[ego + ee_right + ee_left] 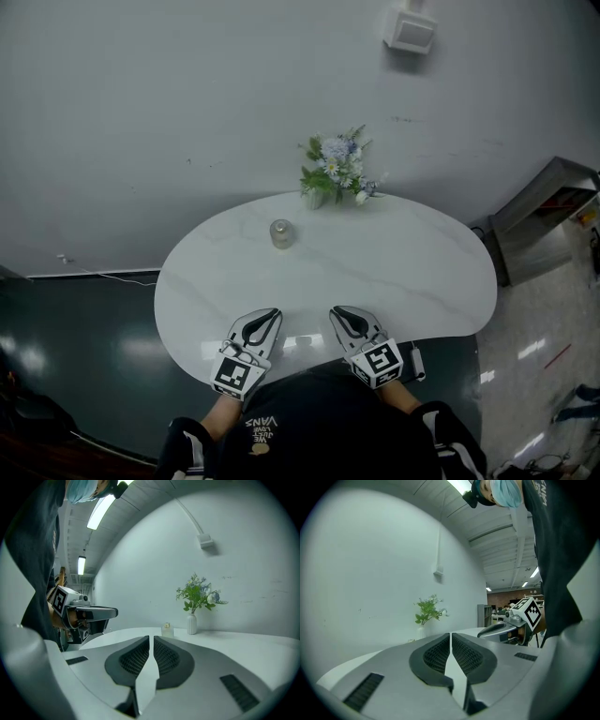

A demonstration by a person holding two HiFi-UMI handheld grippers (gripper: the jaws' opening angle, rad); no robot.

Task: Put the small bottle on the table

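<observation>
There is one white, marble-patterned table (422,272), and on it stand one small bottle (281,232) and one white vase (191,623). Two hand-held grippers are over the table's near edge. Seen from the head view, with the middle of the tabletop as the dial's centre, the small bottle stands upright at about 10 o'clock, alone on bare tabletop. It is well apart from both grippers and touched by neither. The vase is at about 12 o'clock, at the far edge by the wall, and holds one bunch of green leaves with pale blue and white flowers (336,169). The bottle looks clear with a pale cap; whether anything is in it cannot be made out. The left gripper (271,316) lies at about 7 o'clock and the right gripper (337,312) at about 5 o'clock, side by side, tips pointing toward the far edge. Each gripper's own view shows its two ribbed jaws drawn together to a thin slit with nothing between them, so both are empty. One small box (410,30) is fixed high on the wall.
</observation>
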